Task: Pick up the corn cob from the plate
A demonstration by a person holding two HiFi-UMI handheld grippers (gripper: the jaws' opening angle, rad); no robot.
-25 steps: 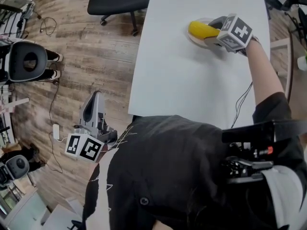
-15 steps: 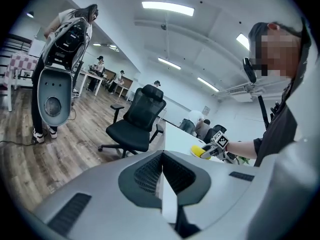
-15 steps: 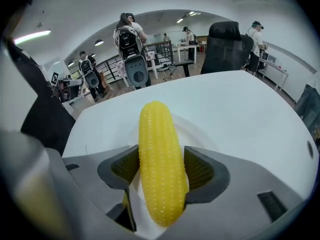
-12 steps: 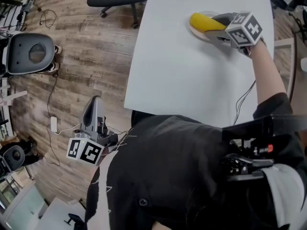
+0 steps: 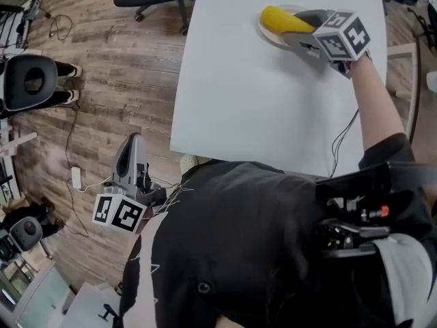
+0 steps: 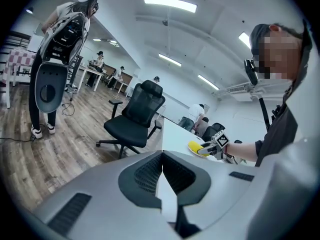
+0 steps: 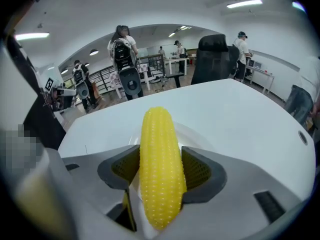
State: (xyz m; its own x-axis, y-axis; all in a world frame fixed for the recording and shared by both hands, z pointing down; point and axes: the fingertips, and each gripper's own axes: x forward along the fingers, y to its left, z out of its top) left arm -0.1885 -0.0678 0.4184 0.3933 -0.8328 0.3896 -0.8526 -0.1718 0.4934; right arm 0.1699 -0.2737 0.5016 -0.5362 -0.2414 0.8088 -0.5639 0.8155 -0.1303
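Right gripper clamping corn cob, at plate

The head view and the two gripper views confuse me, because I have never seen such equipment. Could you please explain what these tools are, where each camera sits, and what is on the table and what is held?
There is no robot here. A person holds a two-jaw tool in each hand, and each tool carries its own camera and a cube with square markers. The head view comes from a camera on the person's head and looks down. Each gripper view looks along that tool's own jaws.

On the white table stands a plate. The right hand-held gripper is closed on a yellow corn cob over that plate. I cannot tell whether the cob has left the plate.

The left hand-held gripper is shut and empty, held low over the wooden floor, away from the table.
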